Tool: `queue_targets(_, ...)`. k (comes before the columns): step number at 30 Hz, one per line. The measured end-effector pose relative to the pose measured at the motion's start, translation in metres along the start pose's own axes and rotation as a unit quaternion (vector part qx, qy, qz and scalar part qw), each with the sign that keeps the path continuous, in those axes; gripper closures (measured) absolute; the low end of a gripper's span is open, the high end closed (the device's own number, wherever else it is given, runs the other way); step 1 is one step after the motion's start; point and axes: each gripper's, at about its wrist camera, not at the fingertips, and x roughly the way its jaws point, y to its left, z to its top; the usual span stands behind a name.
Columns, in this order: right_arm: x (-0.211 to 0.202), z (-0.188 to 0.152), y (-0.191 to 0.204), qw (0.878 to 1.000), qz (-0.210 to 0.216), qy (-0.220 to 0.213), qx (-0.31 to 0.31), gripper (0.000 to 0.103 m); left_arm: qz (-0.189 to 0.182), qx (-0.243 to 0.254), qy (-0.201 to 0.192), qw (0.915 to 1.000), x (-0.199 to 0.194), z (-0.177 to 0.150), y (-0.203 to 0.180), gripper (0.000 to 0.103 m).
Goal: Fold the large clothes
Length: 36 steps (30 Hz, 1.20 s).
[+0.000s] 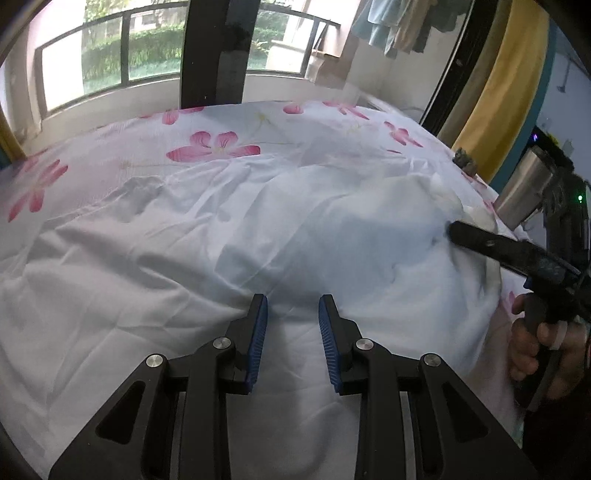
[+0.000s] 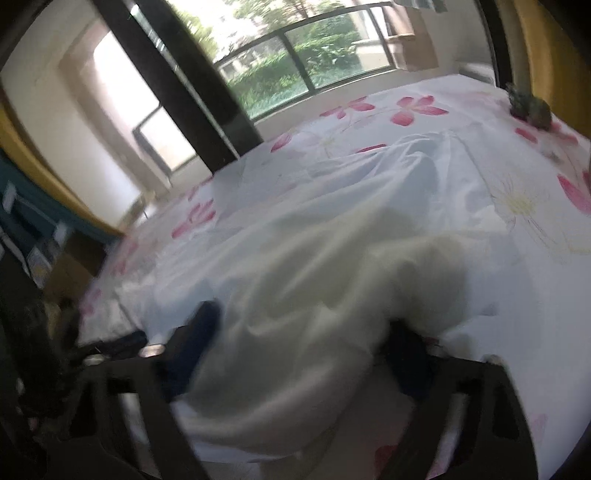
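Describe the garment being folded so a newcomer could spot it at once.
Start at the bed under the window, covered by a pink-flowered sheet. Crumpled across its middle lies the white garment; unlike the sheet, it is plain, unprinted and heavily creased.

A home bedroom: a bed (image 1: 110,173) spread with a white sheet printed with pink flowers fills the room. Just beyond the bed a wide window (image 1: 129,55) looks onto green shrubs, and clothes (image 1: 399,26) hang up to the window's right.
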Motion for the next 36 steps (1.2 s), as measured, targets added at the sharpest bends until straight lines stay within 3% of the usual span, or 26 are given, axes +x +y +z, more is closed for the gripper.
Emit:
queue_targets(1,0.004,0.000,0.003,1.000,0.007,0.011,-0.010,0.051,-0.001,-0.003,-0.001,1.0000,0.000,0.000,0.001,0.072)
queue_targets(8,0.005,-0.001,0.009,0.999,0.033,0.007,-0.030,0.082,-0.002,-0.008,-0.002,1.0000,0.001,0.002,0.004,0.073)
queue_targets(22,-0.030,0.025,0.069,0.991,0.060,-0.040,-0.108,0.086,0.002,-0.023,-0.009,0.9997,-0.002,-0.001,0.007,0.073)
queue_targets(32,-0.038,0.026,0.132,0.983,0.047,-0.046,-0.174,0.086,-0.051,-0.067,0.007,0.9965,-0.012,0.000,0.032,0.073)
queue_targets(36,-0.038,0.023,0.152,0.979,0.036,-0.047,-0.197,0.086,-0.048,-0.062,-0.025,0.9966,-0.040,-0.006,0.043,0.073)
